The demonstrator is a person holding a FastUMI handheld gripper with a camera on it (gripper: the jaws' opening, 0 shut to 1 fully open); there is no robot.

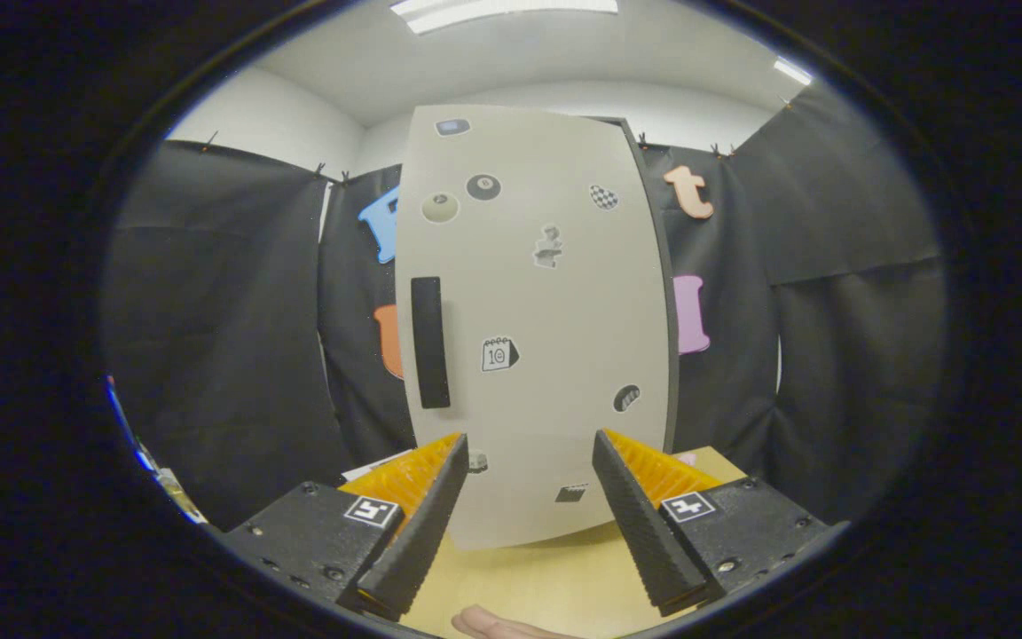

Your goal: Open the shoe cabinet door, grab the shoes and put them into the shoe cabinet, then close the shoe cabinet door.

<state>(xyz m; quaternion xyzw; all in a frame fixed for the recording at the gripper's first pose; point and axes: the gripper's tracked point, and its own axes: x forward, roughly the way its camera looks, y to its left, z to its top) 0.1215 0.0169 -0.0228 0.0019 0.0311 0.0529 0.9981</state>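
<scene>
The shoe cabinet [538, 328] stands upright on the table straight ahead, its pale door shut and covered with small stickers. A long dark vertical handle [429, 342] sits on the door's left side. My gripper [529, 444] is open, its two fingers spread apart a short way in front of the door's lower part, with nothing between them. The handle lies above and slightly left of the left fingertip [451, 448]. No shoes are visible.
The cabinet rests on a light wooden table [546, 586]. Part of a person's hand [493, 626] shows below the fingers at the table's near edge. Black cloth walls surround the booth on both sides and behind the cabinet.
</scene>
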